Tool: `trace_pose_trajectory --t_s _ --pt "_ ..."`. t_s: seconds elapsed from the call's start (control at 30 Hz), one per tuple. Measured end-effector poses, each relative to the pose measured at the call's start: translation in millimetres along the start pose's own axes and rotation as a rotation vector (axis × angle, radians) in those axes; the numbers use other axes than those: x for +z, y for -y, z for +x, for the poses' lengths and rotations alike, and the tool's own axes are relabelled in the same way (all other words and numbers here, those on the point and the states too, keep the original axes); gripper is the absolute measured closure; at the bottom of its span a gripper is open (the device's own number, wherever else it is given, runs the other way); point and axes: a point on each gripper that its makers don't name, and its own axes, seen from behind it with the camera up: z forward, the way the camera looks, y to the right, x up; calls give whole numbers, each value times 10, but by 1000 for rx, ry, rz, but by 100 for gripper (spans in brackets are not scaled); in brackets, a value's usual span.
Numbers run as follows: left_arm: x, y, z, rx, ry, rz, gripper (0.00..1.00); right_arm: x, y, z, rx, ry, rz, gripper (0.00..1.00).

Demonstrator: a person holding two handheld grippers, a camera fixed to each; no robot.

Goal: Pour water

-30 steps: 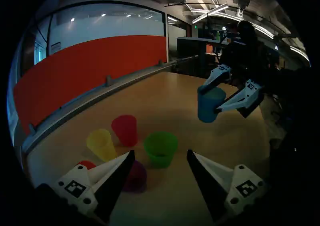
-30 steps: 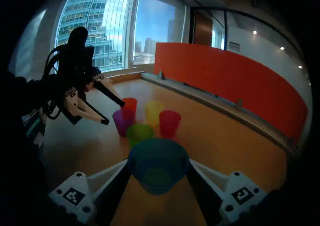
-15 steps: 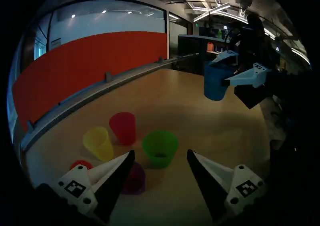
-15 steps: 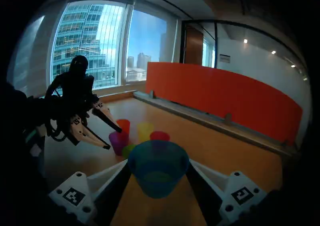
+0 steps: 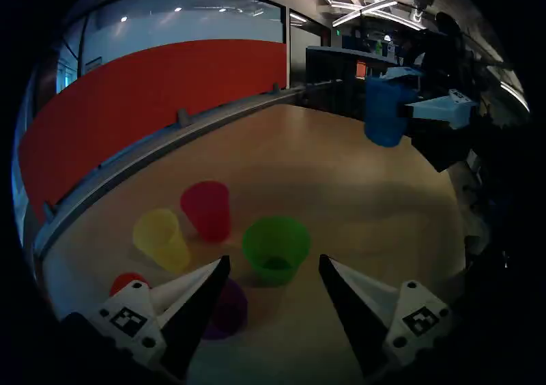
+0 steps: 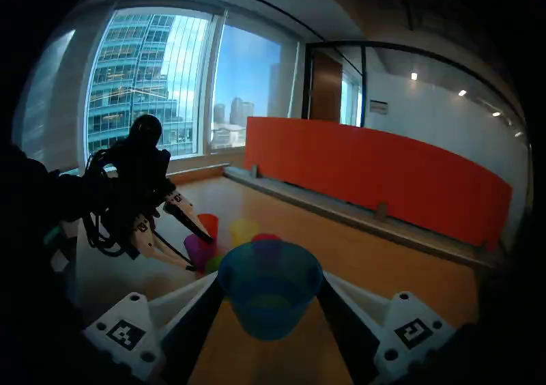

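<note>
Blue cup (image 6: 270, 304) (upright) — right gripper (image 6: 269, 280) clamps it.

A wooden tabletop (image 5: 368, 180) runs up the middle of the left gripper view, edged at left by an orange partition (image 5: 157, 91) under glass. Strip lights (image 5: 362, 13) cross the ceiling at upper right. Tall windows (image 6: 150, 78) at the right gripper view's upper left show daylit towers.

Left gripper view, btm left: purple cup (image 5: 229, 311) half hidden behind left gripper (image 5: 273, 258); orange cup (image 5: 124, 281) shows just a bit. Right gripper view, middle: red cup (image 6: 266, 239) mostly behind blue cup (image 6: 269, 302).
</note>
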Motion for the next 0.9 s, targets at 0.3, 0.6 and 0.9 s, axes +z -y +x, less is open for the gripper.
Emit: trace_pose_trajectory --t_s 0.3,0.6,0.9 --pt "155 -11 -84 9 46 15 3 -39 -36 6 -9 3 -7 9" --pt "290 -24 -125 13 71 29 3 -37 -54 -24 -6 9 -8 9" --pt "427 -3 -171 19 92 37 3 -44 -78 -67 -3 17 -10 9"
